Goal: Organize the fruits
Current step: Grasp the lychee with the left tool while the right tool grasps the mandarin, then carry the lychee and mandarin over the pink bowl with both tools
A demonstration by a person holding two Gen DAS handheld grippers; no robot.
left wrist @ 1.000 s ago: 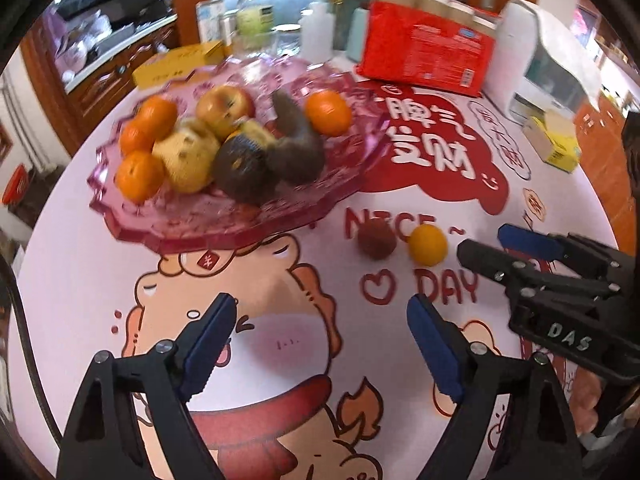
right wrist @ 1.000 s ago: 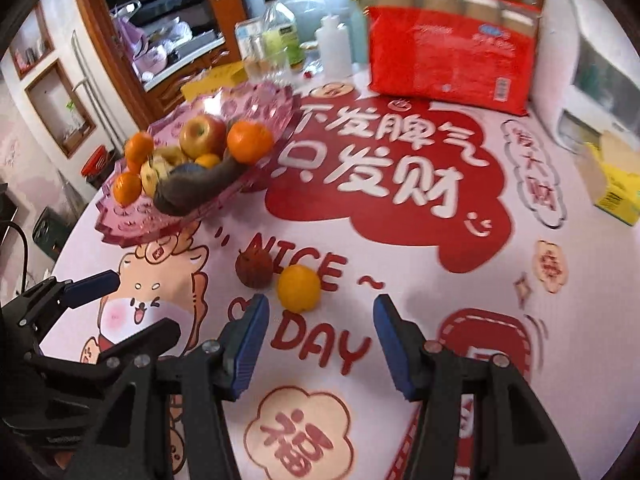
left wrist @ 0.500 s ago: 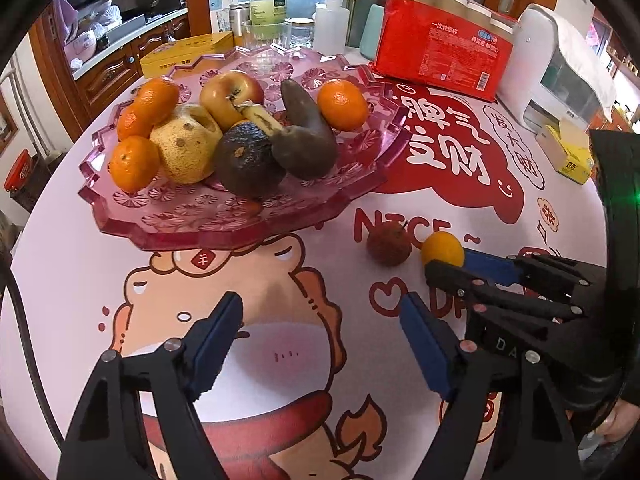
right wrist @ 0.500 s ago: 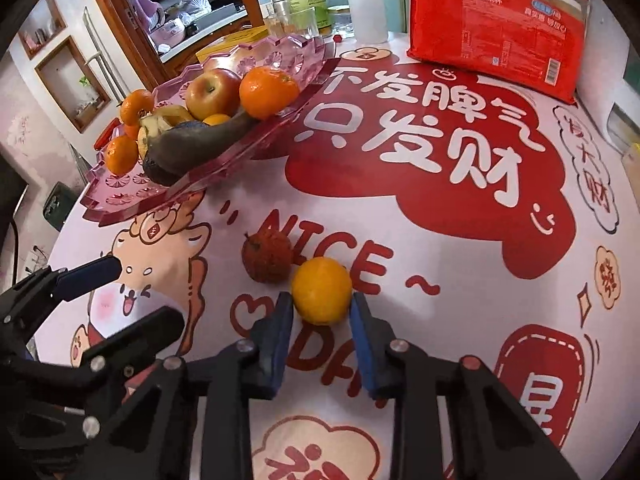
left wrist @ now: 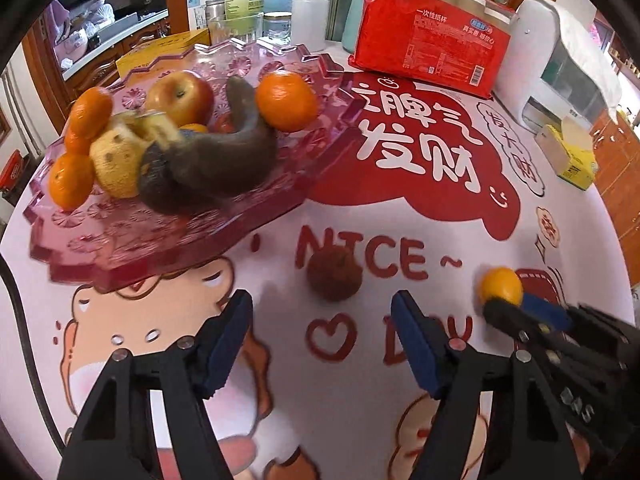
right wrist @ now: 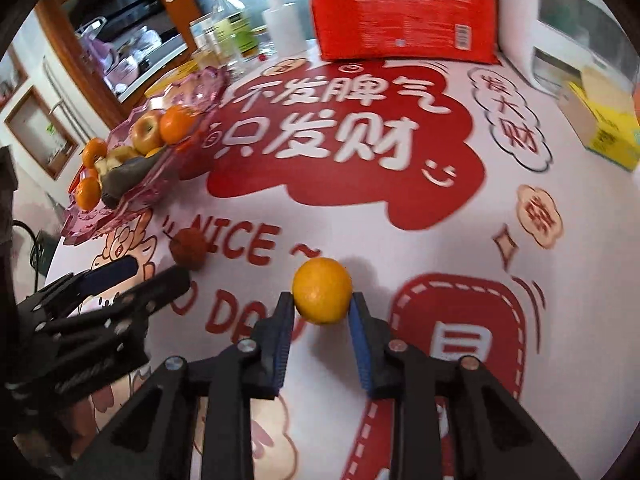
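My right gripper is shut on a small orange, which also shows in the left wrist view at the tips of the right gripper. My left gripper is open and empty, just short of a dark reddish-brown fruit lying on the tablecloth; that fruit also shows in the right wrist view. The pink glass fruit plate at the left holds oranges, an apple, a pear and a dark banana.
A red pack of paper cups stands at the back. A white appliance and a yellow box are at the right. Bottles and jars stand behind the plate. The tablecloth is printed red and white.
My right gripper has closed on the small orange and carried it to the right, away from the brown fruit. My left gripper has moved forward toward the brown fruit.
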